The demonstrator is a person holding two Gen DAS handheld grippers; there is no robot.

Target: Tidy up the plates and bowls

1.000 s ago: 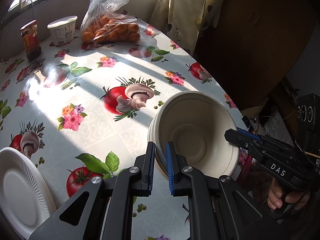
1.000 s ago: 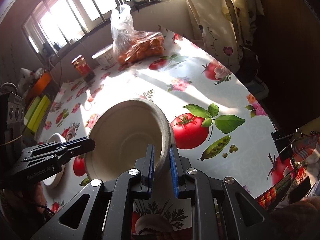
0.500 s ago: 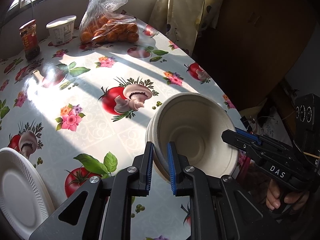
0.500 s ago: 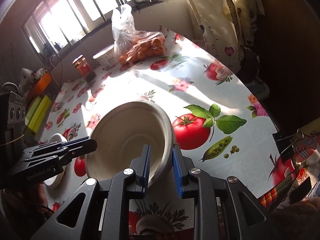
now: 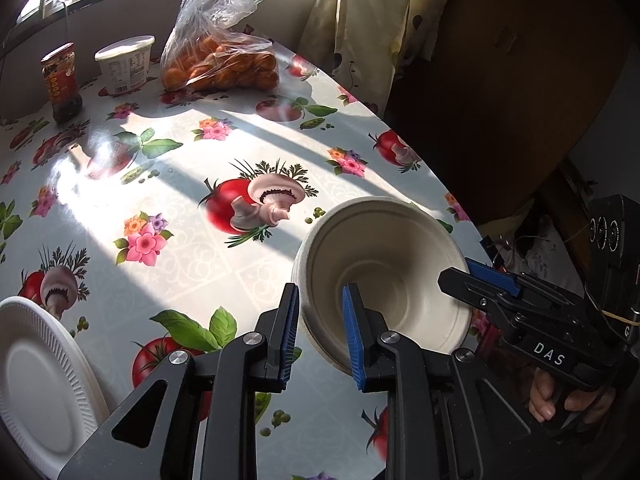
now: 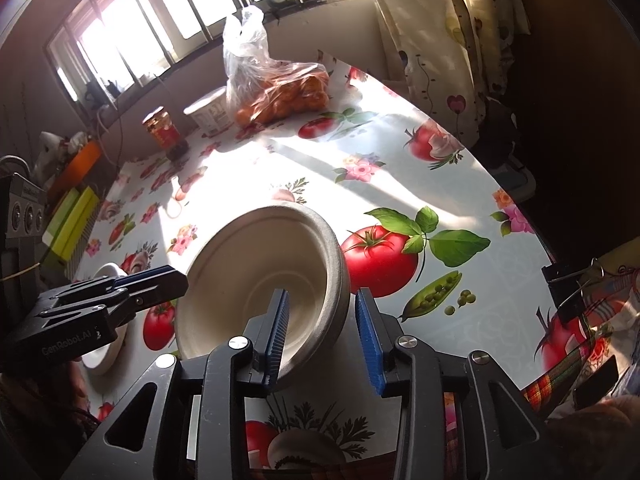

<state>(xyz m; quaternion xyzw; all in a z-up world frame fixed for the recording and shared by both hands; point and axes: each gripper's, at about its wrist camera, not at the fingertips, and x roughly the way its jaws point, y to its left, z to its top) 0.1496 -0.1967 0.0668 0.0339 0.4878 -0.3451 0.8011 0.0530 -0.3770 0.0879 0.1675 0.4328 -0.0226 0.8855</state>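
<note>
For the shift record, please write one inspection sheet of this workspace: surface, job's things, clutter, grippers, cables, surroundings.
Surface: table under a tomato-print oilcloth, sunlit.
Job's things: beige bowl near the table's edge; white plate at the left.
Clutter: bag of oranges, white tub, red jar.
Grippers: left gripper and right gripper both opening, each astride the bowl's rim, pads apart from it.
Cables: nothing seen.
Surroundings: barred window, curtain.

The bowl (image 5: 384, 280) sits on the surface (image 5: 168, 200) near its right edge, with the plate (image 5: 36, 380) well apart at the near left. At the far side a jar (image 5: 61, 78), a tub (image 5: 125, 64) and a bag of fruit (image 5: 220, 52) stand in a row, left to right.
</note>
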